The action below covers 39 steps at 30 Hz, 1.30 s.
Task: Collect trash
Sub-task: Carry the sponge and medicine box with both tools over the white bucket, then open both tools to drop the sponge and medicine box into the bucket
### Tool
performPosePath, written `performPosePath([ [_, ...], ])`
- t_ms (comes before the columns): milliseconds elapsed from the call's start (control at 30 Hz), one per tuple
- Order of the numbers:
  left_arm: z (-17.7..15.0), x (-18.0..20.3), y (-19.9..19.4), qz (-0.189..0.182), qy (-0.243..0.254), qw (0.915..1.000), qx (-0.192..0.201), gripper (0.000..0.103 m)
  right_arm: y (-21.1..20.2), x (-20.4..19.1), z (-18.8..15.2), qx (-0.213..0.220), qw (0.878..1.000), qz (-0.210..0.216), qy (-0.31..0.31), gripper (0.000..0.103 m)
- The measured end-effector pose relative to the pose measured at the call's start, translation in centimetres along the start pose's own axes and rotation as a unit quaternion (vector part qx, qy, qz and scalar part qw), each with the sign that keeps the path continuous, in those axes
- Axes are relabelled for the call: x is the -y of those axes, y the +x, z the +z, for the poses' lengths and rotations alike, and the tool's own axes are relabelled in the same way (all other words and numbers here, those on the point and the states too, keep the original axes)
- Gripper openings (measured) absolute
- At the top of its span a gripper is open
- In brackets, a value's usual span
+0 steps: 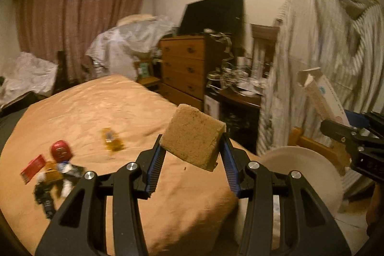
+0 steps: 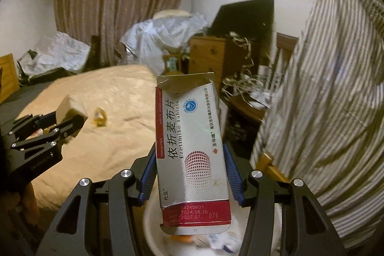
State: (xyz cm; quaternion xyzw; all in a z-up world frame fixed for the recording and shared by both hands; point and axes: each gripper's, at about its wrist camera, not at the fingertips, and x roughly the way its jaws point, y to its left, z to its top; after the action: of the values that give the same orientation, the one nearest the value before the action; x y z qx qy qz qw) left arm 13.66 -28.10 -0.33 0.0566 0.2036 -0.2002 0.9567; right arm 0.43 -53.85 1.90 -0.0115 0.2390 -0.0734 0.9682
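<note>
L gripper [image 1: 192, 143] is pinching a tan sponge block [image 1: 193, 133] between its blue pads, center of the left wrist view, held in the air above the bed [image 1: 96, 112]. R gripper [image 2: 189, 172] is clamped on an opened medicine box [image 2: 192, 148], center of the right wrist view, flaps loose at top and bottom. The white bin [image 2: 153, 227] sits right under the box at the lower edge of that frame; in the left view it's lower right, beside the bed corner, w/ the sponge not over it yet.

Risks:
- Sponge is gripped near its lower edge only and tilted; soft stuff, so it could squirm out and land on the bed short of the bin.
- Box is thin card; squeeze could crush it, or it could slip and tip sideways past the rim.
- Both grippers heading for one bin opening, so they could knock each other.
- Striped cloth [image 2: 324, 112] hangs close at right; could snag the R gripper.
- Yellow wrapper [image 1: 111, 142] and red packet [image 1: 32, 168], left side of the left view, aren't collected yet; the toy figure [image 1: 58, 172] beside them may get grabbed by mistake.
</note>
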Motion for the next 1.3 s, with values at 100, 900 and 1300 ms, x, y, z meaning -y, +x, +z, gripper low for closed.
performPosePath([
  [100,0.3,2.6,1.3,-0.027,0.018,0.9994,-0.015,0.045,0.6,2.7,-0.1,-0.037,0.999,-0.003,0.000,0.053],
  [900,-1.2,13.5,10.2,-0.184,0.184,0.9454,-0.196,0.046,11.5,11.3,-1.5,-0.379,0.922,0.038,-0.069,0.054],
  [1300,-1.3,13.2,10.6,-0.175,0.184,0.9458,-0.202,0.071,11.8,10.9,-1.9,-0.376,0.924,0.056,-0.048,0.059],
])
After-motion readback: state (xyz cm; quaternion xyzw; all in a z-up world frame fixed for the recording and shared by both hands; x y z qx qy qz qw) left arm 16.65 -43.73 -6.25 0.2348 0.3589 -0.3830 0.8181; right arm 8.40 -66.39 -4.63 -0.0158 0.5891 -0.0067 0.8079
